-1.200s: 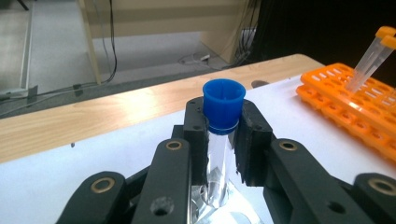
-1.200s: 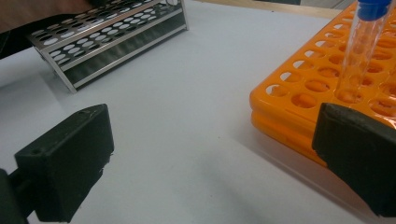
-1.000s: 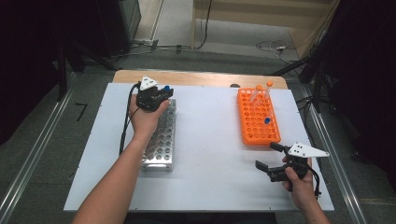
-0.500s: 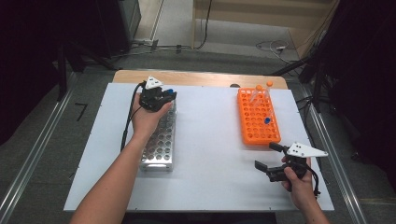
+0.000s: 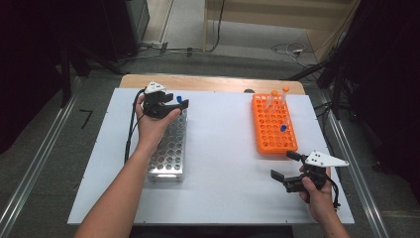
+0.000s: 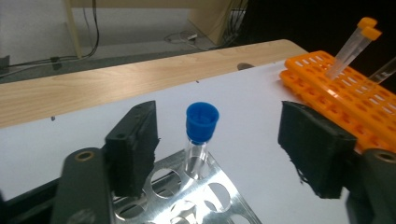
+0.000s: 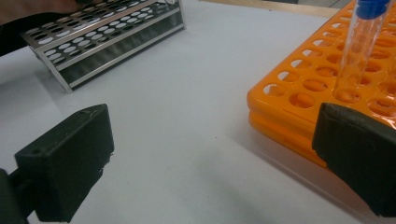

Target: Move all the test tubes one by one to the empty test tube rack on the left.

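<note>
- Blue-capped tube [image 6: 201, 140]: a slim clear tube with a blue screw cap, standing upright in a far-end hole of the metal rack [image 5: 169, 148]. You could judge it light, rigid, smooth-walled and likely slippery; whether glass or plastic could not be told, so it called for a gentle squeeze. The best hold looked to be on the cap or the wall just beneath it, where the pads would bite.
- Position against your left tongs [image 6: 219, 149]: the tube stood between the two jaws, nearer the left-hand pad in the left gripper view, touching neither. These tongs were spread wide and held nothing.
- Metal rack: a perforated steel block on the left half of the white worktop [image 5: 223, 144], your left hand [image 5: 151, 124] over its far end.
- Orange rack [image 5: 273, 126]: on the right half of the worktop, well apart from the metal one, carrying two orange-capped tubes [image 5: 277, 96] leaning at its far end and one blue-capped tube [image 7: 362, 42] standing nearer you.
- Your right tongs [image 5: 286, 167]: low over the worktop just beside the orange rack's near end, jaws wide apart and empty; that rack's blue-capped tube rose beyond the right-hand jaw, not between the pads.
</note>
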`<state>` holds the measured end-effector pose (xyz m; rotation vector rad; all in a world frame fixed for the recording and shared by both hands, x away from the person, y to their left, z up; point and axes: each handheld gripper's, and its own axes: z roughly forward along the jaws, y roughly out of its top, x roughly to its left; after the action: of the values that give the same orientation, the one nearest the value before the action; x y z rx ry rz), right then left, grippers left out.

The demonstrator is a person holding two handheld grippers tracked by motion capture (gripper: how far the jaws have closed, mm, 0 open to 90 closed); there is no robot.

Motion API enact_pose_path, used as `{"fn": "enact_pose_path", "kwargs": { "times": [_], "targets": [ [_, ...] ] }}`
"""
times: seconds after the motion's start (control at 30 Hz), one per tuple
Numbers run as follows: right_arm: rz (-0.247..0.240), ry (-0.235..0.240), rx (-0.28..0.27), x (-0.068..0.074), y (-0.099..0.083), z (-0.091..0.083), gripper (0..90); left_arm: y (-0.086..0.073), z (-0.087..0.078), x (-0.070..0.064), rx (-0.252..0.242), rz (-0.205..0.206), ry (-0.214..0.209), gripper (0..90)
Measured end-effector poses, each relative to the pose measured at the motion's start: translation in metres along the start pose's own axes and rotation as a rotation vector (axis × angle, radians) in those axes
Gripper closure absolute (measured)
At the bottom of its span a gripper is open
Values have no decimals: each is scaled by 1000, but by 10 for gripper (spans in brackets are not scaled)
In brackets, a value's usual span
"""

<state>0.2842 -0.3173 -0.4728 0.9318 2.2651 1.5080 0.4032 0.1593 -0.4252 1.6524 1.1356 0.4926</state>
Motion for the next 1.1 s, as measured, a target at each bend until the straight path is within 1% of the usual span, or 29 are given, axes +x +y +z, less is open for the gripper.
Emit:
{"fn": "enact_pose_path", "kwargs": {
  "times": [0.07, 0.1, 0.13, 0.17, 0.2, 0.23, 0.27, 0.3, 0.33, 0.37, 0.4, 0.43, 0.47, 0.5, 0.57, 0.6, 0.63, 0.7, 0.73, 0.77, 0.8, 0.87, 0.9, 0.93, 0.97, 1.0, 1.03, 1.07, 1.1],
  "targets": [
    [4, -6, -4, -1, 1, 0, 0, -2, -6, -1, -11, -6, -19, 218],
    [7, -7, -7, -2, 2, 0, 0, -2, -6, -1, -11, -6, -19, 197],
    [8, -9, -9, -2, 2, 1, 0, -4, -12, -4, -19, -3, -19, 174],
    [10, -11, -8, -2, 4, 1, 0, -4, -12, -4, -19, -3, -19, 159],
    [6, -14, -10, -2, 5, 1, 0, -5, -16, -5, -23, -2, -19, 140],
    [4, -18, -9, -2, 6, 1, 0, -7, -23, -7, -35, -18, -28, 127],
    [3, -22, -11, -2, 7, 1, 0, -7, -23, -7, -35, -18, -28, 115],
    [3, -25, -13, -2, 8, 1, 0, -9, -31, -9, -46, -40, -47, 86],
    [7, -28, -14, -3, 9, 1, 0, -10, -35, -11, -52, -42, -52, 77],
    [10, -34, -14, -4, 10, 2, 0, -11, -39, -13, -53, -34, -58, 72],
    [15, -38, -13, -4, 11, 2, 0, -11, -39, -13, -53, -34, -58, 47],
    [17, -43, -13, -6, 11, 3, 0, -14, -46, -17, -54, -25, -70, 34],
    [17, -43, -13, -6, 11, 3, 0, -14, -46, -17, -54, -25, -70, 24],
    [28, -50, -17, -8, 12, 4, 0, -17, -53, -21, -54, -13, -82, 11],
    [36, -63, -17, -10, 14, 5, 0, -21, -59, -25, -56, -4, -88, 2],
    [40, -77, -16, -11, 15, 5, 0, -21, -59, -25, -56, -4, -88, 0],
    [38, -85, -17, -13, 16, 6, 0, -25, -65, -28, -56, 6, -91, 0],
    [49, -98, -23, -16, 19, 8, 0, -30, -70, -32, -55, 14, -94, 0],
    [62, -102, -26, -18, 20, 9, 0, -30, -70, -32, -55, 14, -94, 0],
    [73, -102, -30, -21, 21, 10, 0, -35, -75, -35, -53, 27, -93, 0],
    [71, -105, -32, -23, 22, 11, 0, -35, -75, -35, -53, 27, -93, 0],
    [80, -108, -29, -28, 24, 14, 0, -42, -82, -40, -59, 30, -92, 0],
    [81, -110, -29, -31, 24, 16, 0, -42, -82, -40, -59, 30, -92, 0],
    [86, -108, -27, -34, 25, 17, 0, -46, -85, -45, -57, 43, -88, 0],
    [89, -105, -23, -36, 25, 19, 0, -46, -85, -45, -57, 43, -88, 0],
    [85, -105, -22, -39, 25, 21, 0, -50, -88, -49, -49, 52, -89, 0],
    [86, -109, -18, -41, 25, 22, 0, -50, -88, -49, -49, 52, -89, 0],
    [93, -112, -16, -43, 26, 23, 0, -53, -91, -53, -55, 48, -96, 0],
    [104, -112, -16, -45, 26, 24, 0, -54, -93, -55, -58, 55, -96, 0]
  ]
}}
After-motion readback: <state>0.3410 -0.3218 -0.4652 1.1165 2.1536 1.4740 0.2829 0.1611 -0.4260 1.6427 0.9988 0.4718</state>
